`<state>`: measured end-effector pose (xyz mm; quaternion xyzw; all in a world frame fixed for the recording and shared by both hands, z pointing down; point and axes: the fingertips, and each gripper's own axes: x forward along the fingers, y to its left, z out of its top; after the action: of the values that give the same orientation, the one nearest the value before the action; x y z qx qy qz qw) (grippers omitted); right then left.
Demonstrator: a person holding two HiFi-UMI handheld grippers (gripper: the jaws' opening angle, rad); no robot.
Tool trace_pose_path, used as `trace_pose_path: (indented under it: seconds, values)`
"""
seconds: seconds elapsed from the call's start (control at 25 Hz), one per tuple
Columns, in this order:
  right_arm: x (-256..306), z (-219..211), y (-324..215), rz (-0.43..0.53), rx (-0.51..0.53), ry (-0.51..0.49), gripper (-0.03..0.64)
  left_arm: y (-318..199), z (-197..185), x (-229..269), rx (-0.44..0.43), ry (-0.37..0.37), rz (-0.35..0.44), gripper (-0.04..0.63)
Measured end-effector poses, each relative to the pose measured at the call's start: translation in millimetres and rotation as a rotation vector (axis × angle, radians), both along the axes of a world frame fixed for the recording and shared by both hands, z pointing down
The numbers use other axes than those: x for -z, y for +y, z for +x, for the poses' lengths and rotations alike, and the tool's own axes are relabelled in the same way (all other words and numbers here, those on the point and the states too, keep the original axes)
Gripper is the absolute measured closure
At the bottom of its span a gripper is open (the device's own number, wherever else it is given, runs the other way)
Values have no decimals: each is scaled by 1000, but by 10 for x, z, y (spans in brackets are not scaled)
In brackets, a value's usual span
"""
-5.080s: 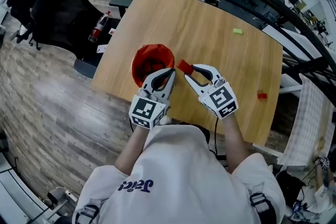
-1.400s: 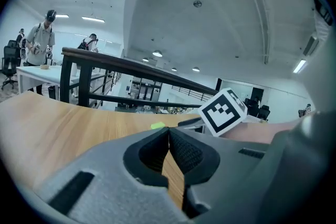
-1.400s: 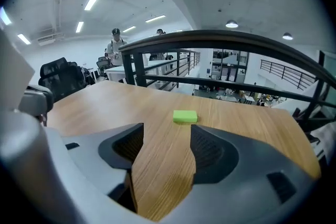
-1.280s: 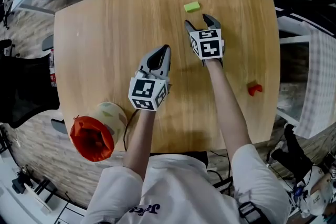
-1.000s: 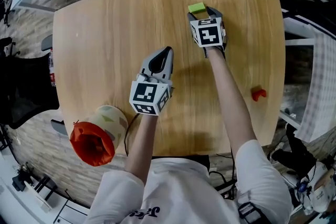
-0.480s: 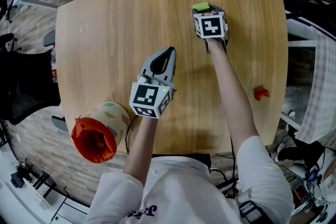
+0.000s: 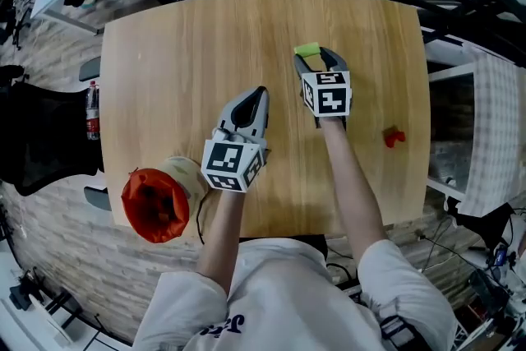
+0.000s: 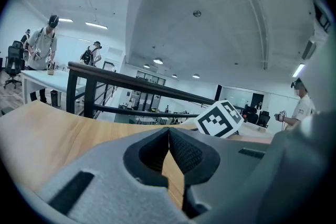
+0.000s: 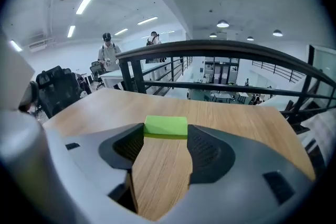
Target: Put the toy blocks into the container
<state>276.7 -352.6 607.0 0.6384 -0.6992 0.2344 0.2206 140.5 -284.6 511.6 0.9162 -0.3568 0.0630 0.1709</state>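
— Pinching the green block [image 9: 165, 127] at the very tips of its jaws, the right gripper [image 7: 316, 56] seems to have it just clear of the table [image 7: 181, 53]. The jaws have just been closing on it and stand wide only because the block spans them.

— So what could go wrong?

— The hold looks shallow. A quick swing could let the block twist out and drop back onto the wood. The container [image 7: 156, 203] sits well apart, at the table's near left corner, so the carry is long.

— And the container itself?

— It looks tilted, with its orange mouth turned up and outward, close to the edge. A knock on its rim might tip it or push it off. The left gripper [image 7: 256, 92] hangs between the two, jaws pressed together on nothing, so it is not steadying the container.

— How many things are there?

— One green block in the jaws and one red block [image 7: 393, 136] lying on the right side of the table. There are also one container and two grippers. What is already inside the container cannot be made out.
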Motion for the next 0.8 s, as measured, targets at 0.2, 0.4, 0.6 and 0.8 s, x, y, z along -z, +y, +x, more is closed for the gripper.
trace_pose_path:
  seconds: [0.2,0.4,0.6,0.8]
  values:
    - [470,-217,607,61,-19,-69,353,318,-139,291,6,34,9,581]
    - [1007,-439,1091,130,-34,-93,353,609,-240,635,-19,54,59,581]
    - [1482,-687,1438,203,-25,-71,353,883,-450,957,-39,56,117,581]
    - [1833,-1058,1691,261,20,-69,353,1090,-734,1226,-36,59,169,581]
